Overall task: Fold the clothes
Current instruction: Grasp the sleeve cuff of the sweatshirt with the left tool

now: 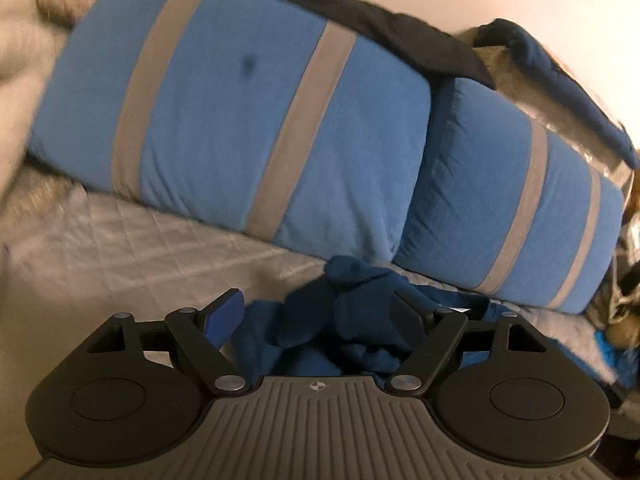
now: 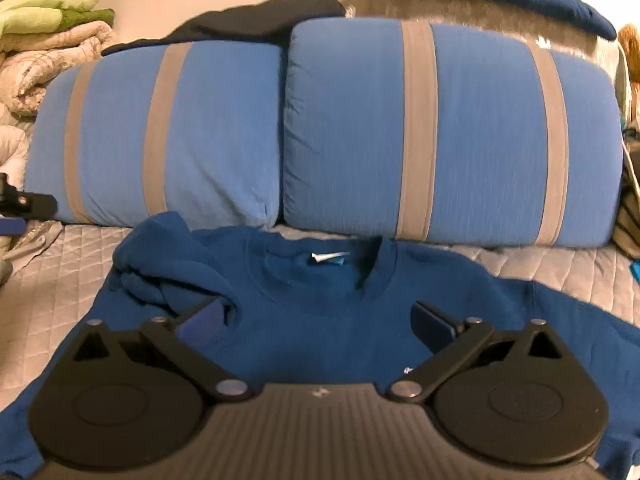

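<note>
left gripper (image 1: 316, 312) angled down, jaws apart over bunched sleeve (image 1: 352, 320) | right gripper (image 2: 316, 320) angled down, jaws apart above shirt (image 2: 320, 320) chest, mid-bed (image 2: 60, 272)

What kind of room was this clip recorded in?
Most likely a bedroom, with the work done on a bed. Two blue pillows with grey stripes lean against a plain wall, a grey quilted bedspread covers the surface, and a dark blue sweatshirt lies spread on it.
</note>
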A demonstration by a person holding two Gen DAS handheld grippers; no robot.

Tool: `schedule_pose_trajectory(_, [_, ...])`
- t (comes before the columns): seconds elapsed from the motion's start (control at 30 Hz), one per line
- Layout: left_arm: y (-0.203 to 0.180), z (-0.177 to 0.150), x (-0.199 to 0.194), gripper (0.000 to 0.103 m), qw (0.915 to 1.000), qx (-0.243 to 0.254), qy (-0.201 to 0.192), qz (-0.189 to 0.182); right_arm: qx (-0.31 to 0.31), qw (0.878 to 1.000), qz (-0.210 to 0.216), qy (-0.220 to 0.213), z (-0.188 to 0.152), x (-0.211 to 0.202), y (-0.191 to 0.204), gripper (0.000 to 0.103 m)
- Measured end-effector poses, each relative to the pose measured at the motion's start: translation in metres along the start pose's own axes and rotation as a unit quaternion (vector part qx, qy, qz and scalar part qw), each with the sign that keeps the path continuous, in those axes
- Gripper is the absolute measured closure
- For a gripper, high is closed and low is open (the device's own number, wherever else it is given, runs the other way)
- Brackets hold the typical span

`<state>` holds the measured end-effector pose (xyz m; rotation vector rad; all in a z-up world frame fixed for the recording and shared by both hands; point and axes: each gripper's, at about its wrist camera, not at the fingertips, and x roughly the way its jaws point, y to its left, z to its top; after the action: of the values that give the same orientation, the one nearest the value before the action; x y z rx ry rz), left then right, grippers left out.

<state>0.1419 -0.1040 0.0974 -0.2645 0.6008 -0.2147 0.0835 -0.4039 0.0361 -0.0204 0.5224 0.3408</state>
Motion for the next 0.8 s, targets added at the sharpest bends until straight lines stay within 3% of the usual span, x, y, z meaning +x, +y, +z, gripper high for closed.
schedule_pose_trajectory(0.1, [0.014, -0.001, 0.018, 0.024, 0.9973, -0.057, 0.032, -0.034, 0.007, 1.0, 0.001, 0.007, 0.0, 0.001, -0.002, 0.0])
schedule_pose_trajectory(0.17, [0.025, -0.004, 0.032, 0.024, 0.9909, -0.112, 0.053, -0.054, 0.008, 1.0, 0.002, 0.01, -0.001, 0.002, -0.003, 0.0])
schedule_pose_trajectory(0.37, [0.05, -0.021, 0.068, 0.025, 0.9559, -0.263, 0.099, -0.083, 0.003, 1.0, 0.01, 0.018, -0.003, 0.004, 0.0, 0.0])
schedule_pose_trajectory(0.43, [0.058, -0.027, 0.077, 0.026, 0.9404, -0.311, 0.102, -0.093, -0.003, 1.0, 0.01, 0.017, -0.004, 0.003, 0.001, 0.0])
schedule_pose_trajectory(0.47, [0.062, -0.031, 0.081, 0.027, 0.9285, -0.342, 0.103, -0.101, -0.003, 1.0, 0.011, 0.018, -0.004, 0.004, 0.002, 0.0])
schedule_pose_trajectory(0.57, [0.07, -0.039, 0.092, 0.043, 0.8927, -0.422, 0.102, -0.12, 0.0, 1.0, 0.016, 0.02, -0.005, 0.005, 0.002, 0.0])
schedule_pose_trajectory(0.63, [0.073, -0.043, 0.097, 0.06, 0.8749, -0.457, 0.094, -0.13, 0.003, 1.0, 0.021, 0.02, -0.005, 0.005, 0.001, 0.0])
schedule_pose_trajectory(0.67, [0.073, -0.043, 0.098, 0.067, 0.8727, -0.462, 0.09, -0.129, 0.004, 1.0, 0.022, 0.02, -0.006, 0.005, 0.002, 0.0])
schedule_pose_trajectory(0.73, [0.069, -0.036, 0.094, 0.084, 0.884, -0.447, 0.079, -0.113, 0.002, 1.0, 0.023, 0.021, -0.007, 0.006, 0.002, 0.0])
schedule_pose_trajectory(0.8, [0.064, -0.028, 0.089, 0.089, 0.8986, -0.423, 0.068, -0.095, 0.002, 0.999, 0.023, 0.023, -0.008, 0.007, 0.003, 0.0])
